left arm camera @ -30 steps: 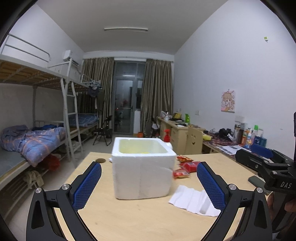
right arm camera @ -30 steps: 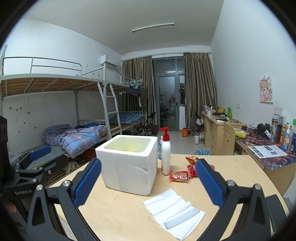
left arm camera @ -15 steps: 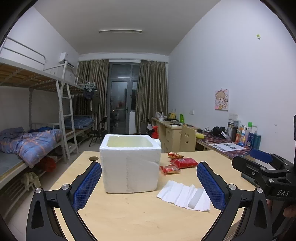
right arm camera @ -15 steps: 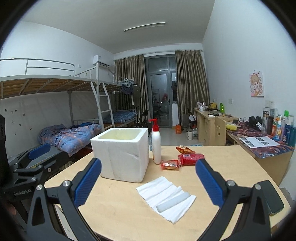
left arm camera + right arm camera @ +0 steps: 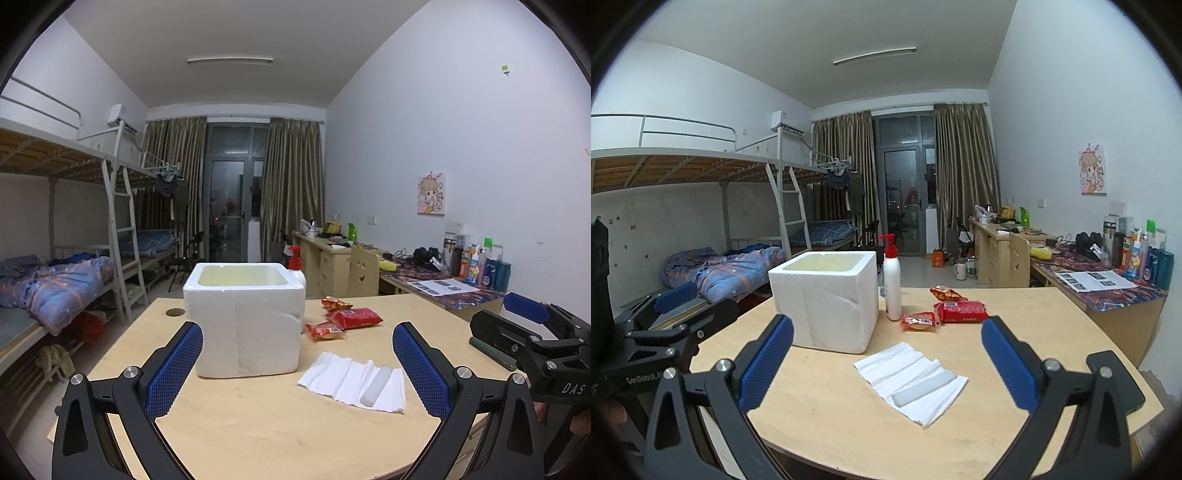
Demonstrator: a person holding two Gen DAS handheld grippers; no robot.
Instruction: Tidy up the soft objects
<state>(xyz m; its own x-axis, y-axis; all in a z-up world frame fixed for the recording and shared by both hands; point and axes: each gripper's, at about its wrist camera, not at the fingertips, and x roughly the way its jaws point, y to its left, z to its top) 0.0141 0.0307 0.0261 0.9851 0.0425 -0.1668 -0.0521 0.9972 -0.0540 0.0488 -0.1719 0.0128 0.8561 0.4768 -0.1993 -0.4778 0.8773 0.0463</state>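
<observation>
Standing open-topped, foam box point(image 5: 245, 325) shows yellowish interior.

A dormitory room: bunk beds point(image 5: 701, 206), study desks point(image 5: 1004, 243), balcony curtains point(image 5: 291, 184).

A dormitory room with white walls lies under a ceiling strip light point(image 5: 229, 60). Metal bunk beds point(image 5: 701, 162) with a ladder point(image 5: 122, 236) line the left wall, rumpled blue bedding point(image 5: 738, 266) below. Brown curtains point(image 5: 291, 184) frame a dark glass balcony door point(image 5: 231, 206). Cluttered wooden desks point(image 5: 1071, 273) run along the right wall, a cartoon poster point(image 5: 431, 194) above.
</observation>
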